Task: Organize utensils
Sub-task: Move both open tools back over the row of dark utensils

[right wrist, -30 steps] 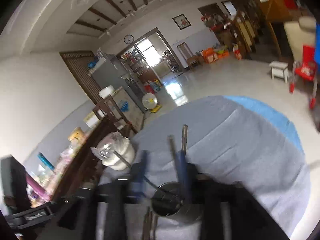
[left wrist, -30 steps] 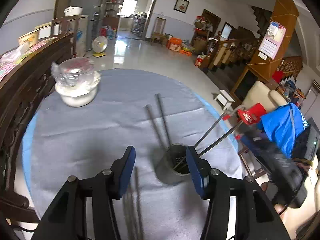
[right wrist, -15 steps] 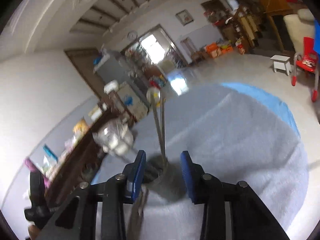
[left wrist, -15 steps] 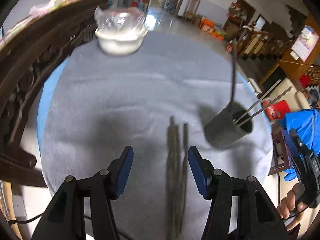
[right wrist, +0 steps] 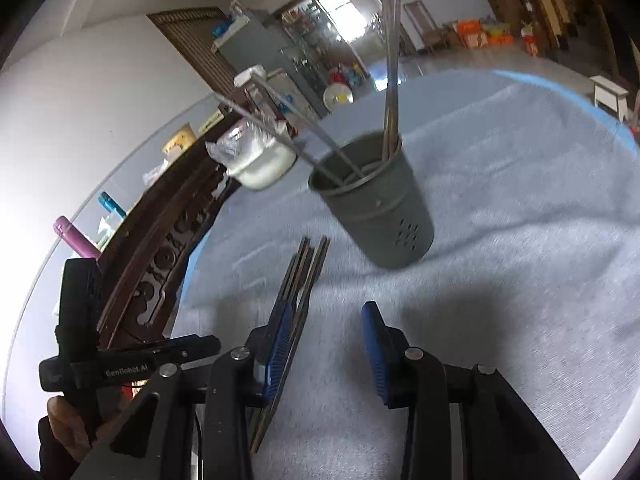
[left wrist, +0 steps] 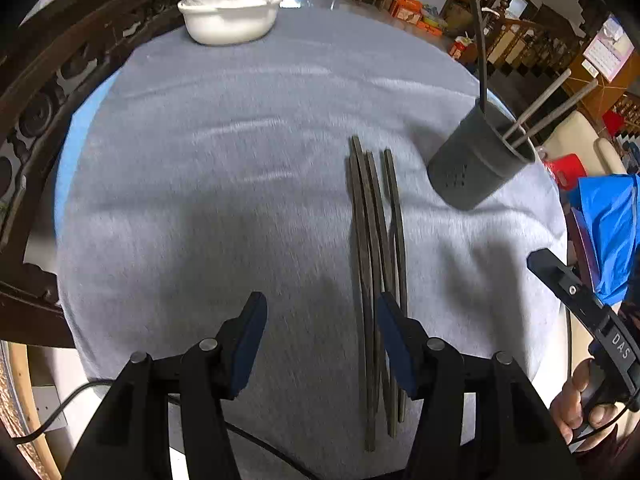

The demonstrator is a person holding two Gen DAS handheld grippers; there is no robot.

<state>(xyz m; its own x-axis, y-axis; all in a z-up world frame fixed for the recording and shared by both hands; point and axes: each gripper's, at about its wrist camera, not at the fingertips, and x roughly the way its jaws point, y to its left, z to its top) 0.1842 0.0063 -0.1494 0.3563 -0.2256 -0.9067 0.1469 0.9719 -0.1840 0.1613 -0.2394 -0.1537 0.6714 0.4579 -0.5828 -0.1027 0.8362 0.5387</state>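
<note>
Once lowered from high above the holder, now hover close over the grey cloth with both grippers; closer now to the loose chopsticks than a second ago, with the holder pushed off toward the far right of the left wrist view. On the left gripper, fingers spread, nothing pinched, right finger over the near ends of the loose chopsticks; on the right gripper, jaws just narrowed from wide to a moderate gap, nothing between them, left finger just beside and partly over the same bundle. Reads, as a judgement, as one drop-off finished and the next pick-up begun; no grasp yet.

Loose chopsticks: several dark, thin, slightly bowed sticks, side by side and touching on the cloth, near the holder but apart from it; exact count hard to tell. Holder: dark grey cup, small holes low in its wall, upright on the cloth, already bearing a few sticks that lean out over its rim; still plenty left to gather.
</note>
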